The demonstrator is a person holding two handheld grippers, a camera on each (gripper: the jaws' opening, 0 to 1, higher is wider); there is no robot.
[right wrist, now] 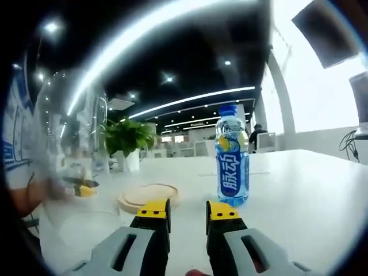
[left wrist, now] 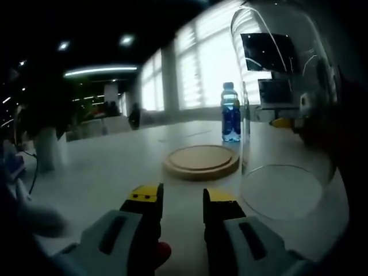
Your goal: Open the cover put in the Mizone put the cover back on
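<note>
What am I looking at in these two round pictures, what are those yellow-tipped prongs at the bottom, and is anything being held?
A person holds a two-jaw gripper in each hand, and a fisheye camera rides on each, looking forward along its jaws. The yellow-tipped prongs are those jaws.

In the left gripper view, the left gripper has its jaws apart, with nothing between them. In the right gripper view, the right gripper is open and empty too.

On the white table stand a Mizone bottle with a blue label, and a round wooden base. The clear glass dome cover looms large and close in the left gripper view, off the base; I cannot tell what supports it. A potted plant stands further back.
</note>
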